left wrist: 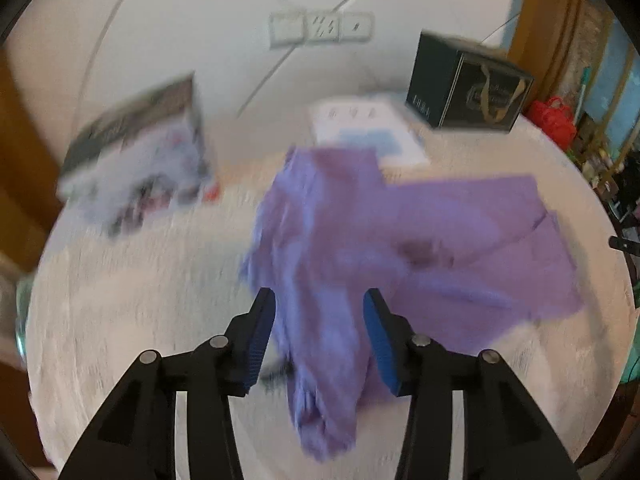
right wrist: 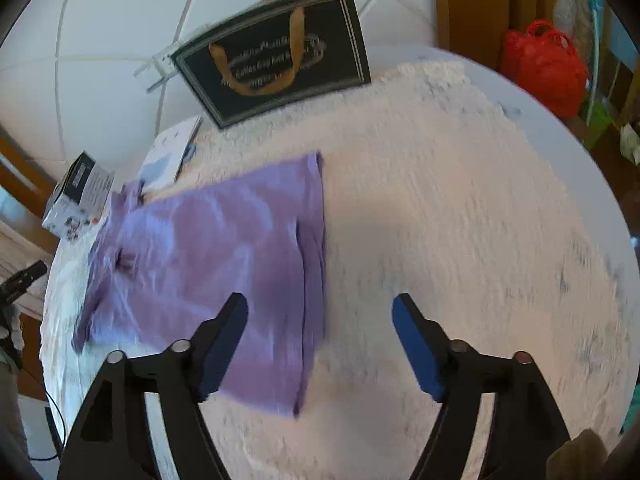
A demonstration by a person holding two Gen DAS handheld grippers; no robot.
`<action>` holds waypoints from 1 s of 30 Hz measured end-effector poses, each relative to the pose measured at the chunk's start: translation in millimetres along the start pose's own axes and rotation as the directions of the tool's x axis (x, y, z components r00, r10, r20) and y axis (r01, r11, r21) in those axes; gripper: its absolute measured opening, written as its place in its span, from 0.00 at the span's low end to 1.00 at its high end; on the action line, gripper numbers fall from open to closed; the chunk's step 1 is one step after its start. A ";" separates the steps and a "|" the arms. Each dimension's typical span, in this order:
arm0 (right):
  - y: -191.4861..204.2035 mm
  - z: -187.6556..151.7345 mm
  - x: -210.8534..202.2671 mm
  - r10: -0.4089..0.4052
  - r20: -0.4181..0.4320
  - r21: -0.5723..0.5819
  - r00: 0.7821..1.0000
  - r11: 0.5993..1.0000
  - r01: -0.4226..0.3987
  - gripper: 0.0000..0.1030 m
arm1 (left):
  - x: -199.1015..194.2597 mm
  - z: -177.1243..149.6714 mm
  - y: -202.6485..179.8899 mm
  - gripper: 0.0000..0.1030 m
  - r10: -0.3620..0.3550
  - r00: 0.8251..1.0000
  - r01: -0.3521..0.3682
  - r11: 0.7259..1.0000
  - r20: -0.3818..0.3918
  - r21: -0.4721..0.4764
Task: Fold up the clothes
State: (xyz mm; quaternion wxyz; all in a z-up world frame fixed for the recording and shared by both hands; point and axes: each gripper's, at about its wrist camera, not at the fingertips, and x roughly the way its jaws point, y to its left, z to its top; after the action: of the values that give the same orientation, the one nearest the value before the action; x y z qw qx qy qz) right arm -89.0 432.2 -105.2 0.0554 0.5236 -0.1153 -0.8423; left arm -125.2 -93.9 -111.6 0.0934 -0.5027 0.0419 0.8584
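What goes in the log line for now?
shirt: partly folded | left hand-held gripper: open | right hand-held gripper: open, empty

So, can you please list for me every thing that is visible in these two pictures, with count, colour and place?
purple garment: one, purple, partly folded, lying on the table cover, left of centre in the right wrist view.
table cover: one, pale pinkish white, fluffy, over the round table.
black gift bag: one, black with tan handles, at the far edge by the wall.
printed box: one, white and dark, far left on the table.
white booklet: one, white with blue, behind the garment.
red bag: one, red, off the table at the far right.
wall sockets: a row, white, on the tiled wall.
left claw: one, black with blue pads, open, over the garment.
right claw: one, same colours, open.
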 end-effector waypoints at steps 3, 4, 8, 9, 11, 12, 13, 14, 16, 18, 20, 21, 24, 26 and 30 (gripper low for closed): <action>6.3 -35.9 9.0 -0.005 -0.049 -0.019 0.999 1.000 0.004 0.75 | 10.8 -42.2 -3.6 0.45 0.015 0.999 -0.017 0.999 -0.041 -0.039; 8.6 -45.7 12.8 -0.002 -0.063 -0.024 0.998 1.000 0.001 0.75 | 14.6 -48.6 -7.0 0.45 0.028 0.999 -0.030 0.999 -0.044 -0.042; 24.7 -70.2 28.1 0.023 -0.089 -0.067 0.996 0.997 -0.029 0.76 | 29.7 -74.5 -20.8 0.45 0.078 0.995 -0.081 0.995 -0.055 -0.052; 32.1 -72.2 31.2 0.023 -0.077 -0.099 0.997 0.995 -0.031 0.79 | 33.4 -80.9 -24.2 0.45 0.091 0.994 -0.094 0.994 -0.058 -0.054; 45.2 -73.9 38.6 0.012 -0.062 -0.159 0.998 0.987 -0.022 0.89 | 41.5 -91.7 -29.4 0.45 0.114 0.991 -0.118 0.991 -0.064 -0.062; 52.1 -74.9 44.3 0.008 -0.060 -0.191 0.998 0.981 -0.020 0.92 | 45.1 -93.1 -28.2 0.40 0.116 0.991 -0.121 0.990 -0.069 -0.077; 59.0 -75.6 50.7 -0.001 -0.060 -0.220 0.998 0.975 -0.012 0.92 | 47.1 -94.3 -25.7 0.28 0.112 0.991 -0.119 0.988 -0.075 -0.098; 65.0 -76.3 57.0 -0.022 -0.062 -0.247 0.998 0.969 0.007 0.92 | 49.2 -95.6 -23.2 0.02 0.108 0.991 -0.117 0.986 -0.082 -0.119; 75.1 -80.0 66.6 -0.084 -0.057 -0.307 0.995 0.950 0.063 0.92 | 39.2 -96.6 -15.9 0.02 0.091 0.994 -0.100 0.980 -0.062 -0.170; 82.0 -82.4 72.8 -0.144 -0.045 -0.349 0.989 0.929 0.119 0.27 | 20.1 -98.6 -10.8 0.02 0.101 0.995 -0.103 0.977 -0.021 -0.185; 74.2 -77.0 61.8 -0.139 -0.018 -0.290 0.990 0.948 0.128 0.03 | -1.1 -102.5 -3.8 0.02 0.118 0.993 -0.114 0.974 0.010 -0.196; 69.4 -73.9 55.0 -0.131 -0.003 -0.254 0.991 0.959 0.126 0.03 | -10.9 -105.6 0.5 0.02 0.120 0.993 -0.114 0.972 0.020 -0.207; 50.8 -69.8 17.4 -0.101 0.054 -0.164 0.993 0.980 0.109 0.03 | -43.5 -120.8 14.8 0.02 0.118 0.992 -0.105 0.966 0.043 -0.236; 38.0 -73.4 -14.2 -0.072 0.085 -0.110 0.994 0.991 0.081 0.03 | -64.2 -134.4 18.2 0.02 0.120 0.991 -0.105 0.966 0.052 -0.235; 12.9 -90.4 -62.3 -0.048 0.086 -0.034 0.995 0.998 0.051 0.03 | -86.9 -169.1 17.4 0.02 0.107 0.994 -0.100 0.968 0.018 -0.230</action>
State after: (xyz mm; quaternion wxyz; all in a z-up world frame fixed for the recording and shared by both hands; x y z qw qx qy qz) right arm 19.3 420.8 -86.2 0.0389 0.4889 -0.0892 -0.8669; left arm 57.3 -149.2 -119.3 -0.0093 -0.4941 -0.0323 0.8687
